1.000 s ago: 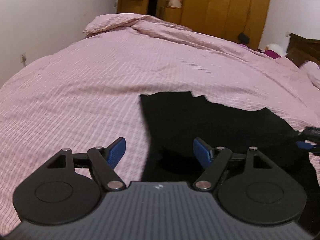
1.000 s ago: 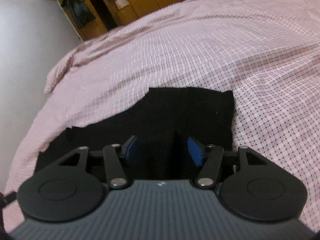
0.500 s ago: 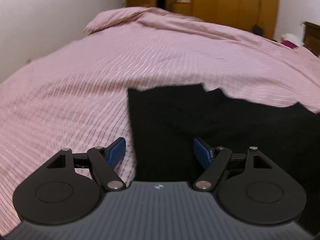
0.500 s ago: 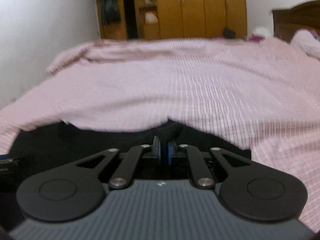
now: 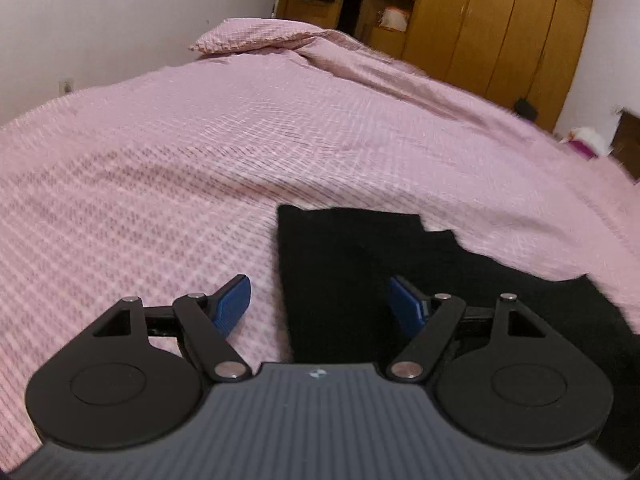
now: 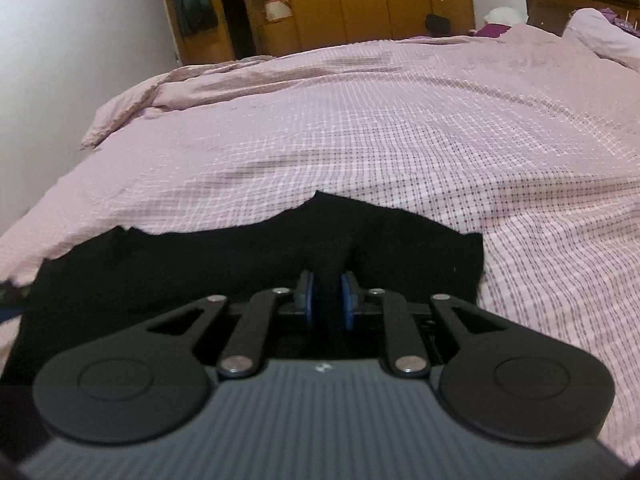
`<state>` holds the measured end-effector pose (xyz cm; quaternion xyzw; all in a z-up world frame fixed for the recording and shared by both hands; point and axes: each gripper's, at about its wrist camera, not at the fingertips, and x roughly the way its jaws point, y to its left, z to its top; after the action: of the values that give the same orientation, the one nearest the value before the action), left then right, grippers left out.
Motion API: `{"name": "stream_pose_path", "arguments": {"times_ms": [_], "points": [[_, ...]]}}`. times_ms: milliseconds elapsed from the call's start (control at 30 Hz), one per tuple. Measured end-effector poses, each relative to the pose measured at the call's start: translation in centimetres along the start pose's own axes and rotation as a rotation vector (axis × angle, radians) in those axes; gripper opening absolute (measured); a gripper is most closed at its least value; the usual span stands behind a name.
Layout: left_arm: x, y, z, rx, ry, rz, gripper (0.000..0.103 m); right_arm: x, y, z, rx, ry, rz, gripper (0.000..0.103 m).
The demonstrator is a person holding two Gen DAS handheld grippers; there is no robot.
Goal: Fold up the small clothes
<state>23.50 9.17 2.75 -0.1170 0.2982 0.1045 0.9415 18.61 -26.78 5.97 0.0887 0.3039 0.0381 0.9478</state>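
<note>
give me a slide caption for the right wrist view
Right tool shut on a pinched ridge of the black garment lying on the pink checked bedspread.

Matt black cloth garment point(image 6: 240, 264) lies on pink checked woven bedspread point(image 6: 400, 140) before glossy wooden wardrobe point(image 5: 500, 28).

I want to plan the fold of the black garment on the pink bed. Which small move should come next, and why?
Probably close the left gripper on the near left edge of the black cloth garment. Its blue fingers stand open astride that edge, one over the pink checked bedcover, while the right gripper already pinches a ridge of the garment. Both sides should be held before lifting.
</note>
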Motion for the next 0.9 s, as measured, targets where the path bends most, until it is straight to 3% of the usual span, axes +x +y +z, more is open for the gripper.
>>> {"name": "stream_pose_path", "arguments": {"times_ms": [100,167,300,367,467,500,900], "points": [[2.2,0.2,0.1,0.027,0.043,0.094,0.08,0.6,-0.1,-1.1,-0.009,0.052,-0.024,0.019],[2.9,0.3,-0.1,0.038,0.034,0.114,0.081,1.7,-0.7,-1.9,-0.012,0.07,-0.05,0.024],[2.9,-0.2,-0.2,0.073,0.028,0.132,0.082,1.7,-2.0,-2.1,0.073,0.055,-0.004,0.025],[2.4,0.2,0.2,0.043,0.038,0.117,0.082,1.1,-2.3,-1.8,0.099,0.059,0.01,0.03],[0.5,1.2,0.4,-0.008,0.046,0.081,0.081,-0.7,-2.4,-1.9,0.112,0.043,0.018,0.049],[-0.3,1.6,0.4,-0.014,0.046,0.073,0.081,-1.4,-2.4,-2.0,0.109,0.035,0.017,0.051],[-10.6,2.3,-1.2,0.121,0.106,-0.03,0.082,-11.1,-1.9,-4.5,0.097,0.023,0.074,0.051]]}}
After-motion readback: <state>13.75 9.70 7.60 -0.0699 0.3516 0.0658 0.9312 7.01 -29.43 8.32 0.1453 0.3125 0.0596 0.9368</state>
